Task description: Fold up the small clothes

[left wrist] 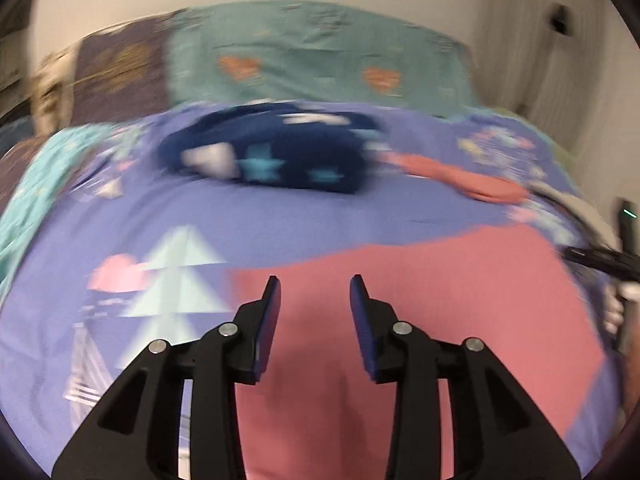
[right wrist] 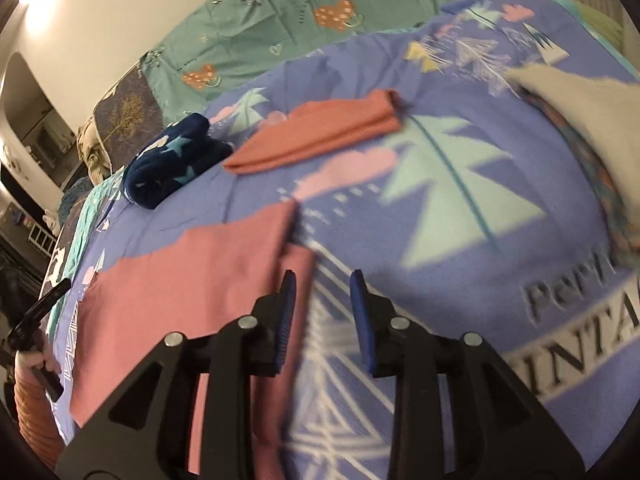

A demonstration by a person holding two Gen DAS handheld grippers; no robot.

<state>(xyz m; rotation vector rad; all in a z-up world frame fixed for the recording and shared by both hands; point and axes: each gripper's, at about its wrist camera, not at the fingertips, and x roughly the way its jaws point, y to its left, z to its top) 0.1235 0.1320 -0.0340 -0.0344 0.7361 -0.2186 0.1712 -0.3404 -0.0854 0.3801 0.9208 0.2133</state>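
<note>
A pink cloth (left wrist: 440, 312) lies flat on the purple patterned bedspread (left wrist: 280, 216). My left gripper (left wrist: 315, 280) hovers over the cloth's left part, jaws apart, nothing between the blue pads. In the right wrist view the same pink cloth (right wrist: 180, 280) spreads to the left. My right gripper (right wrist: 323, 276) stands open at the cloth's right edge, its left finger (right wrist: 286, 312) over the pink fabric and its right finger over the bedspread (right wrist: 460, 184). It holds nothing.
A rolled navy garment with stars (right wrist: 172, 164) and a folded salmon cloth (right wrist: 320, 132) lie farther back on the bed. A pale grey cloth (right wrist: 580, 112) sits at the right. Teal bedding (right wrist: 280, 32) lies against the wall. A hand (right wrist: 36, 364) with an orange sleeve shows at the left edge.
</note>
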